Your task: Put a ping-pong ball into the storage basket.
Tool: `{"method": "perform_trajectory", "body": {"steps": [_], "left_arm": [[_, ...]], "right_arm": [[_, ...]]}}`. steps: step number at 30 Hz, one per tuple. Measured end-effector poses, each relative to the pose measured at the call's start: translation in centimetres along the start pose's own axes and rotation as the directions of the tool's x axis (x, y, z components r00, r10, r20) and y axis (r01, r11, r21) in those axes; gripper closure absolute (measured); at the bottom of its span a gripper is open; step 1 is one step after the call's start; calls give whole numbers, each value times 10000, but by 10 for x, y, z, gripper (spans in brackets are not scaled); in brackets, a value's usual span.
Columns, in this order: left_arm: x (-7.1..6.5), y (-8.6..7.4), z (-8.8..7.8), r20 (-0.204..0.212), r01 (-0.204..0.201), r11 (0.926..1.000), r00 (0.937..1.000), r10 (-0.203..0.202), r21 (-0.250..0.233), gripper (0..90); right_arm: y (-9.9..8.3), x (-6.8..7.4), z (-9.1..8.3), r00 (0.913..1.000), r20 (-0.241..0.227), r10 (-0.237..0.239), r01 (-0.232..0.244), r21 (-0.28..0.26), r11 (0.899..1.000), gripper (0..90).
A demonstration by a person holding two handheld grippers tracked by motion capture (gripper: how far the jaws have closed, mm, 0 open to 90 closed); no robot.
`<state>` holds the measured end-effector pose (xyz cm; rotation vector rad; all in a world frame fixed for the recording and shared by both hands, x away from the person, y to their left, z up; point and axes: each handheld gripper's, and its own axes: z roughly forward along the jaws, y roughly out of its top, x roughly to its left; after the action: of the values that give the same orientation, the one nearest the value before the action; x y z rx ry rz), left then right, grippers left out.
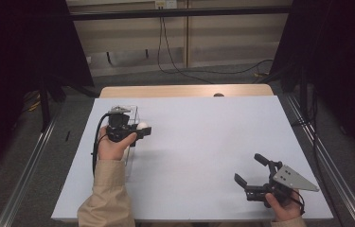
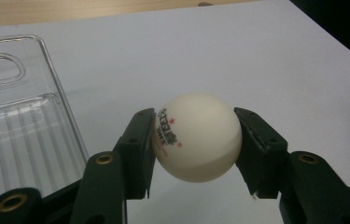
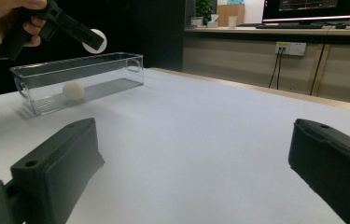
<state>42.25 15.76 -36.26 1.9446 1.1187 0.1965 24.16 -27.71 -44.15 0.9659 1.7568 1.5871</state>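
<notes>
ball (image 2: 196,137) between left hand-held gripper (image 2: 193,140) pads

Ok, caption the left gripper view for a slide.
Hand-held gripper clamps a white ball above the table, beside a clear tray.

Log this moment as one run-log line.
left gripper: shut on ping-pong ball, held above clear bin | second ball: inside bin | right gripper: open, empty, low over table
</notes>
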Motion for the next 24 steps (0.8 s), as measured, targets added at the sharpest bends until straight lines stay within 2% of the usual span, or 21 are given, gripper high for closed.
{"method": "perform_trajectory", "body": {"steps": [15,24], "left_arm": [[18,-5,-17,-689,320,9992,9971,-335,-226,510],[30,-11,-23,-1085,603,9976,9921,-636,-328,510]], "right_arm": [[0,1,1,10000,-52,8,-8,13,10000,13],[0,1,1,10000,-28,2,-1,5,10000,12]]}}
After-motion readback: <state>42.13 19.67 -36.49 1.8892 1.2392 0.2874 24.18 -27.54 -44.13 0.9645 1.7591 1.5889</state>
